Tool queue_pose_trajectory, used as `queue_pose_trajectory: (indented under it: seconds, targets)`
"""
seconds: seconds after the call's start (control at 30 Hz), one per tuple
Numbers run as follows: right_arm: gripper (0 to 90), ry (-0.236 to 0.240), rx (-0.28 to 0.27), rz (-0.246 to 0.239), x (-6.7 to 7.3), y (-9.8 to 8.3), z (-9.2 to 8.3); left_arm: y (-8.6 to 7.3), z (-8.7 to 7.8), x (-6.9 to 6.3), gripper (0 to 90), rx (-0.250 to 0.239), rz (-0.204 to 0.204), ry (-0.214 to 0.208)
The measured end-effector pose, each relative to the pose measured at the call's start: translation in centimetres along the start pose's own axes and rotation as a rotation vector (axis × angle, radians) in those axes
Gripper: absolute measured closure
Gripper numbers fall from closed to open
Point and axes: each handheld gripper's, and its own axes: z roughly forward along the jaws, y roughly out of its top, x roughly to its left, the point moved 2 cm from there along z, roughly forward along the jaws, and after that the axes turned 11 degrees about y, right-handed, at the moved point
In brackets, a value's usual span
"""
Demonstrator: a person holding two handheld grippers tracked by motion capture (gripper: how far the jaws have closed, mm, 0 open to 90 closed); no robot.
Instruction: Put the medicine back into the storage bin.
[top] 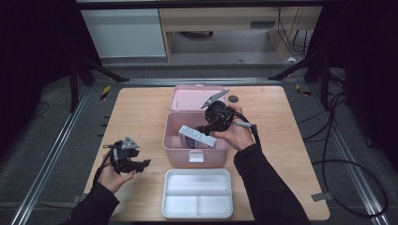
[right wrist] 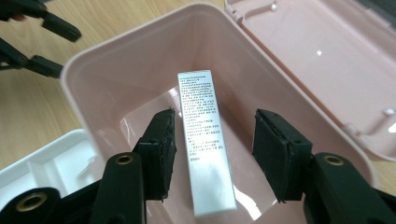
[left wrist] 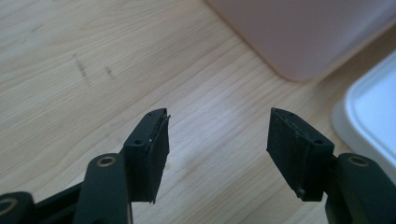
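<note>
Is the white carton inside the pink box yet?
Inside: the white carton leans against the pink box wall, between open jaws.

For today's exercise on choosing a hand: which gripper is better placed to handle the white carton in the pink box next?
Right. The right gripper hangs over the pink box, jaws astride the white carton; the left gripper sits apart over bare table.

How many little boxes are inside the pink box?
1. A white carton leans inside the open pink box, between the right hand-held gripper jaws, which stand apart from it. The box floor below is partly hidden.
</note>
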Motion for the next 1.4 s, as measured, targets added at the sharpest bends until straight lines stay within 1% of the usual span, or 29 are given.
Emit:
queue_pose_trajectory:
  seconds: [0.03,0.07,0.1,0.17,0.27,0.37,0.4,0.43,0.6,0.7,0.8,0.87,0.97,1.07,1.1,1.13,1.17,1.2,1.3,1.33,1.37,1.4]
  targets:
    - [48.4,0.000,-0.008,-0.003,0.2,-0.1,-0.6,0.0,0.0,0.0,39.0,0.000,0.000,0.000]
    - [47.6,-0.002,-0.010,-0.001,0.3,-0.3,-1.2,0.3,-0.3,-0.5,39.6,-0.012,0.022,-0.021]
    - [47.5,-0.008,-0.013,-0.006,0.5,-0.5,-1.7,0.5,-0.5,-0.8,40.0,-0.013,0.037,-0.034]
    - [47.3,-0.019,-0.023,-0.022,0.9,-1.0,-2.8,0.7,-0.7,-1.3,41.1,-0.011,0.051,-0.042]
    - [47.0,-0.025,-0.041,-0.035,1.5,-2.0,-4.4,1.0,-1.0,-1.9,42.6,-0.018,0.068,-0.075]
    - [46.9,-0.026,-0.047,-0.046,2.0,-3.2,-5.5,1.2,-1.3,-2.5,43.4,-0.028,0.083,-0.104]
    - [46.9,-0.026,-0.047,-0.046,2.0,-3.2,-5.5,1.2,-1.3,-2.5,44.2,-0.028,0.083,-0.104]
    - [46.5,-0.024,-0.046,-0.042,2.3,-4.3,-6.1,1.3,-1.4,-2.8,43.9,-0.031,0.095,-0.117]
    - [44.9,-0.018,-0.052,-0.049,2.8,-6.6,-6.8,1.4,-1.5,-3.8,43.0,-0.034,0.139,-0.144]
    - [44.7,-0.005,-0.037,-0.063,3.2,-8.3,-6.4,1.5,-1.7,-4.4,43.6,-0.033,0.159,-0.168]
    - [44.8,-0.006,-0.007,-0.065,3.5,-9.7,-6.0,1.6,-1.9,-4.9,43.8,-0.028,0.188,-0.183]
    - [45.4,-0.005,0.006,-0.072,3.7,-10.5,-5.7,1.6,-2.0,-5.3,44.7,-0.022,0.211,-0.215]
    - [46.1,0.013,0.039,-0.097,4.1,-11.7,-5.1,1.7,-2.2,-6.1,46.8,-0.009,0.263,-0.256]
    - [46.9,0.030,0.074,-0.144,4.5,-12.6,-4.3,1.7,-2.4,-7.0,48.7,0.004,0.323,-0.286]
    - [47.1,0.041,0.085,-0.146,4.6,-12.9,-4.0,1.7,-2.5,-7.3,49.7,0.008,0.337,-0.292]
    - [47.1,0.041,0.085,-0.146,4.6,-12.9,-4.0,1.7,-2.5,-7.3,51.3,0.008,0.337,-0.292]
    - [48.9,0.069,0.105,-0.165,5.0,-13.3,-3.3,1.7,-2.5,-8.0,53.0,0.017,0.366,-0.312]
    - [49.6,0.081,0.115,-0.179,5.2,-13.4,-3.0,1.7,-2.5,-8.2,54.5,0.022,0.372,-0.317]
    - [53.0,0.120,0.143,-0.187,5.8,-13.5,-2.1,1.5,-2.4,-9.0,58.0,0.039,0.404,-0.338]
    - [53.0,0.120,0.143,-0.187,5.8,-13.5,-2.1,1.5,-2.4,-9.0,59.2,0.039,0.404,-0.338]
    - [54.0,0.148,0.168,-0.200,6.1,-13.7,-1.3,1.4,-2.3,-9.4,60.4,0.050,0.423,-0.350]
    - [54.6,0.155,0.179,-0.202,6.2,-13.8,-1.0,1.4,-2.2,-9.6,61.0,0.055,0.434,-0.353]
